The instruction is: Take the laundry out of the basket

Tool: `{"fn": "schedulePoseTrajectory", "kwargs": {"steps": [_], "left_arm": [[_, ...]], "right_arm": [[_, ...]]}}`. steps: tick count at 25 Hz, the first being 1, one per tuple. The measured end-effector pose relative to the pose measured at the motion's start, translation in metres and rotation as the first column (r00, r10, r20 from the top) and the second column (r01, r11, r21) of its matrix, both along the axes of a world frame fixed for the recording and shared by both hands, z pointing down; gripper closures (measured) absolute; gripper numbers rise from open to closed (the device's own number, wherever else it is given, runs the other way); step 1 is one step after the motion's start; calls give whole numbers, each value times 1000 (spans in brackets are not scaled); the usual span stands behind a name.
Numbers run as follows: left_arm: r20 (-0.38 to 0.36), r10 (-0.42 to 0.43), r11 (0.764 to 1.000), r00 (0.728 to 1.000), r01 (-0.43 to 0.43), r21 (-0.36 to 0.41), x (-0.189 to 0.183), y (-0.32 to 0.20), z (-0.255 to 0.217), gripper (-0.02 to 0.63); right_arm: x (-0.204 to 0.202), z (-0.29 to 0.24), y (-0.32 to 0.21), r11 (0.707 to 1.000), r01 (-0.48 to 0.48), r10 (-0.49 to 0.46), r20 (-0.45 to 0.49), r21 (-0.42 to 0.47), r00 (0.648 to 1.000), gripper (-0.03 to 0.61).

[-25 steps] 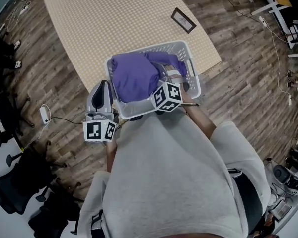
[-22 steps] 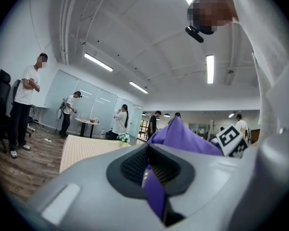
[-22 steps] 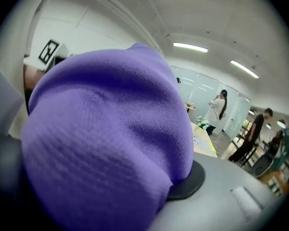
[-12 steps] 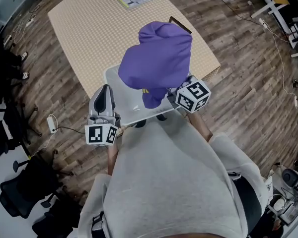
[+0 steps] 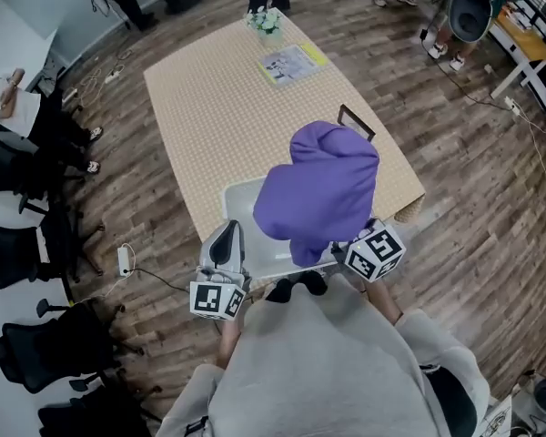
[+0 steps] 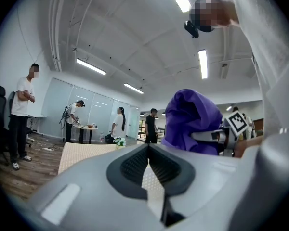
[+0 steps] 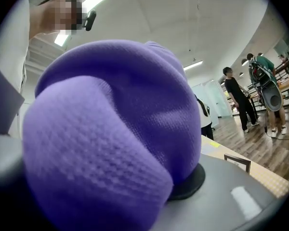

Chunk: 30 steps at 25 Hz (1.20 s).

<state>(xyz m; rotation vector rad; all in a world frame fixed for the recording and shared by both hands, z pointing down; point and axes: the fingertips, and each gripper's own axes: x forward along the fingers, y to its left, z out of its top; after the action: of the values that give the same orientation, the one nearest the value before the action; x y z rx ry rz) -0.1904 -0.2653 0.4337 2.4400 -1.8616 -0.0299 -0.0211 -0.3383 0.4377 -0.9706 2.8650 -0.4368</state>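
Change since earlier: Compared with one second ago, the purple garment [image 5: 320, 194] has left the white basket [image 5: 239, 209], where it lay bundled. It now hangs in the air above it. The head view has also shifted and takes in more of the room.
Right claw [image 5: 346, 247]: We read it as clenched on the lower part of the garment. In the right gripper view the knit fabric bulges over both jaws and fills most of the picture.
Left claw [image 6: 148, 148]: Clenched on nothing, the two pads meeting at their tips. In the head view it is held just beside the basket's left wall, pointing away from the person.
Garment position: Clear of the basket rim, covering the basket's far and right portions in the head view.
Basket: Stands in front of the person at the near edge of the beige checked mat [image 5: 227, 107]. We cannot tell how much of it rests on the mat.
Mat contents: A dark picture frame [image 5: 357, 121] shows just beyond the garment, a printed sheet [image 5: 293, 62] farther on, and a small bunch of flowers [image 5: 266, 21] at the far end.
Surroundings: Wood floor [image 5: 473, 180], black office chairs [image 5: 23, 253] on the left, and people standing beyond the mat.
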Motion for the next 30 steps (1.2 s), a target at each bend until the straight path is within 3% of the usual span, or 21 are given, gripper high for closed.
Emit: {"fn": "schedulePoseTrajectory", "kwargs": {"steps": [8, 16, 30], "left_arm": [[-1, 28, 998, 1000, -28, 62, 5, 39, -16, 603], [-24, 113, 986, 993, -109, 123, 25, 113, -29, 603], [-19, 156, 980, 988, -153, 126, 70, 240, -37, 603]], "right_arm": [[11, -65, 41, 988, -48, 44, 28, 148, 999, 351], [36, -99, 130, 956, -138, 140, 10, 257, 990, 350], [78, -67, 277, 970, -168, 170, 2, 177, 985, 350]]}}
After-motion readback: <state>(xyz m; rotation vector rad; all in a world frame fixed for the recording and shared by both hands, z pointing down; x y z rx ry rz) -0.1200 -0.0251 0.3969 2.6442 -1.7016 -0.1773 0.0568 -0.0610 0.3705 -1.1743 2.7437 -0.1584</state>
